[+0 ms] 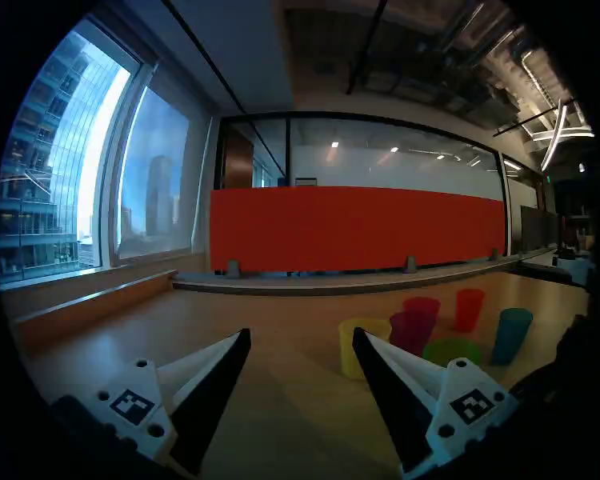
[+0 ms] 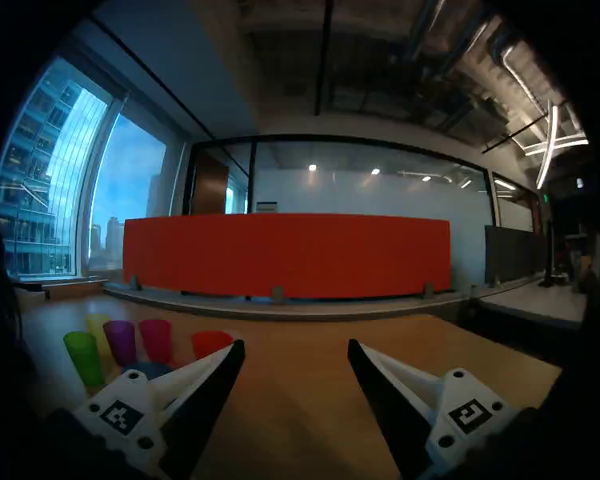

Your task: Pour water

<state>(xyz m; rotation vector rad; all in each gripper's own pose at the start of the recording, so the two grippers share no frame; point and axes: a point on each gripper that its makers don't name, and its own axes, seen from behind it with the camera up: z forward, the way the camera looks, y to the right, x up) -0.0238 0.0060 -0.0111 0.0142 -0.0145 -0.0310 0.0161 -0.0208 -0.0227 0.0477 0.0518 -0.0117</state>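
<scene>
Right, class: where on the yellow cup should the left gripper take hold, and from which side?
Mid-wall of the yellow cup, from the near side with the open left gripper: it stands upright, frontmost, the purple cup crowding its right.

- Six upright cups are clustered ahead and to the right of the left gripper (image 1: 301, 332): yellow cup (image 1: 362, 346), purple cup (image 1: 412, 330), red cup (image 1: 422, 305), orange cup (image 1: 469, 309), teal cup (image 1: 512, 334), green cup (image 1: 452, 350).
- The yellow cup is partly covered by that gripper's right fingertip.
- All are possibly empty; the interiors are dim.
</scene>
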